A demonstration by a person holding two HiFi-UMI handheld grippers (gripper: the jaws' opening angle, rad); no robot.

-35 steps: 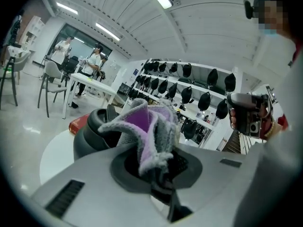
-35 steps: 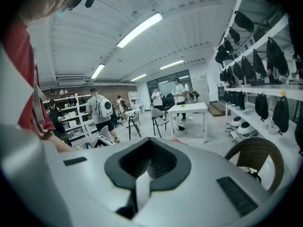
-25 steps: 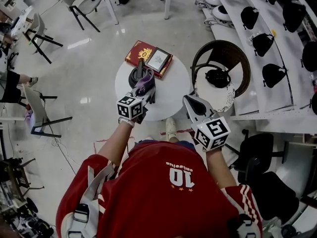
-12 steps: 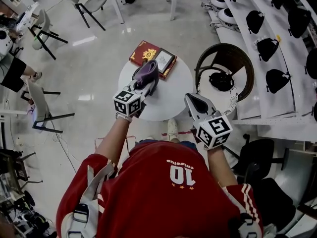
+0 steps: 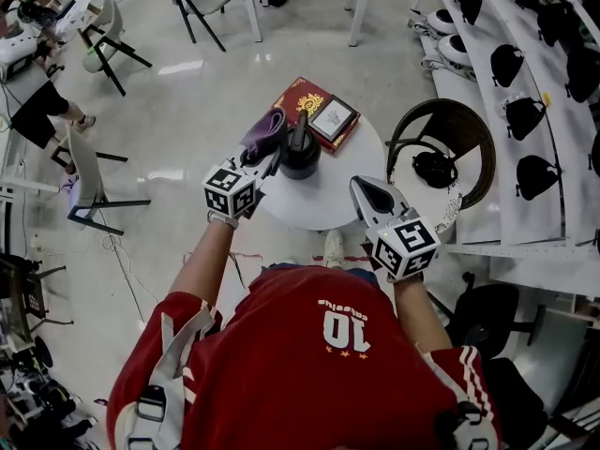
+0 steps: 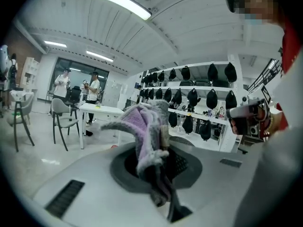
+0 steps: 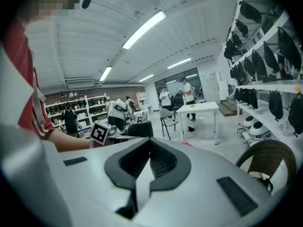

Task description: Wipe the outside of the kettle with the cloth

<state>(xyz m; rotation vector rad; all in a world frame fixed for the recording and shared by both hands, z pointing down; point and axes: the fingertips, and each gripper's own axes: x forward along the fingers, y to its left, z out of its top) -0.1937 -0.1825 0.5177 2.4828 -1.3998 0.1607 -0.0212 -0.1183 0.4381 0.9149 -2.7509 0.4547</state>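
From the head view, a black kettle (image 5: 300, 156) stands on the far left part of a round white table (image 5: 333, 200). Just beyond it lies a red book (image 5: 305, 97) with a small framed picture (image 5: 335, 117) on top. The left gripper (image 5: 261, 162) reaches in from the near left and holds a purple cloth (image 5: 265, 131) just left of the kettle; whether the cloth touches it cannot be told. The right gripper (image 5: 368, 193) hovers over the table's near right edge, apart from the kettle. A wicker chair (image 5: 459, 120) stands to the right.

In the left gripper view, the jaws are clamped on the cloth, which bunches up above them.

In the right gripper view, the jaws are closed together with nothing between them.
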